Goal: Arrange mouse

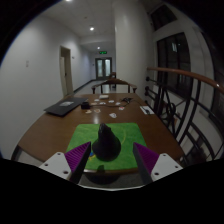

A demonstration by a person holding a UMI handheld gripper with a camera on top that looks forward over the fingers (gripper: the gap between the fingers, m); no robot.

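A dark mouse [106, 145] is seen between the two fingers of the gripper [106, 163], its rounded back rising above them in the gripper view. The purple pads [78, 155] are set at either side of the mouse; whether both actually press on it cannot be told, since its lower part is hidden in shadow near the gripper body. The mouse is placed over the near edge of a green mat [103, 135], which is laid flat on a brown oval table [60, 122]. Whether the mouse is resting on the mat or is lifted clear of it cannot be made out. Beyond the mat, a dark flat item resembling a closed laptop [64, 104] is seen toward the left side of the table, and several small pale objects [120, 99] are scattered across the far half of the tabletop, too small to be identified. Chairs [110, 84] are placed at the far end of the table. A dark railing [172, 95] is seen along the right, and a corridor with doors [103, 66] lies beyond.
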